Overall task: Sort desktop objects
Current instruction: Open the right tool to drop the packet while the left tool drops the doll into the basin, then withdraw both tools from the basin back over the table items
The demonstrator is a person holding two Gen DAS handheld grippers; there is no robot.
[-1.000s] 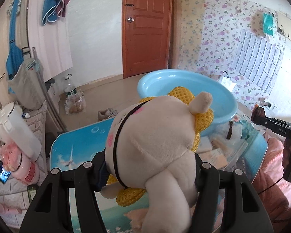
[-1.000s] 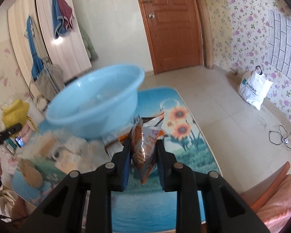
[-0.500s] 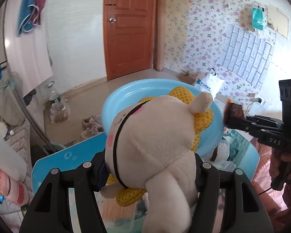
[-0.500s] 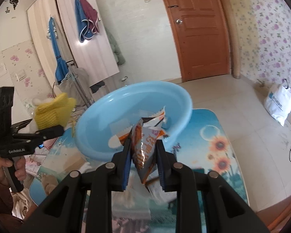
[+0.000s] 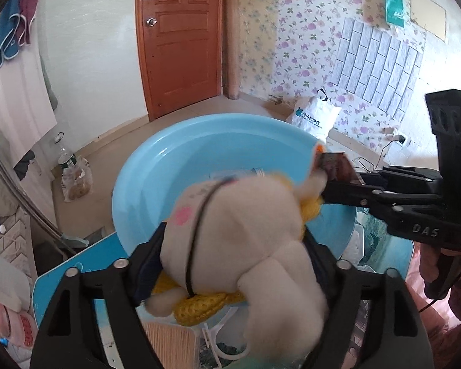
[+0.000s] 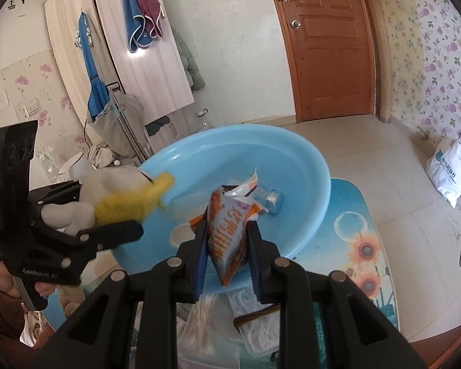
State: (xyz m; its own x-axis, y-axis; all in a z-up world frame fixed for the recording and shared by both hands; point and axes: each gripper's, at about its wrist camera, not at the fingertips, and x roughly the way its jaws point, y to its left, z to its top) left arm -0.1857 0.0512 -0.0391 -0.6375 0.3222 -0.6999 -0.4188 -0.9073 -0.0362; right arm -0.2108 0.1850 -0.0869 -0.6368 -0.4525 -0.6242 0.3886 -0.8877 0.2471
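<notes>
Only the right wrist view shows the jar (image 6: pixel 269 199) inside the blue basin (image 6: pixel 304 166). The right gripper (image 6: pixel 227 246) clamps the snack packet (image 6: pixel 227 230) above the basin. The left gripper (image 5: pixel 236 252) has just been opening, the plush toy (image 5: pixel 239 230) between its jaws over the basin rim, hiding the table (image 5: pixel 86 264).

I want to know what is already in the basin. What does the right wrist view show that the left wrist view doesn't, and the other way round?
Only the right wrist view: a small jar lying inside the basin, and a cotton swab pack on the table. Only the left wrist view: a brick-pattern panel on the wall. Both: the basin, the plush toy between the jaws of the left gripper, which have just been opening, and the snack packet clamped in the right gripper.
</notes>
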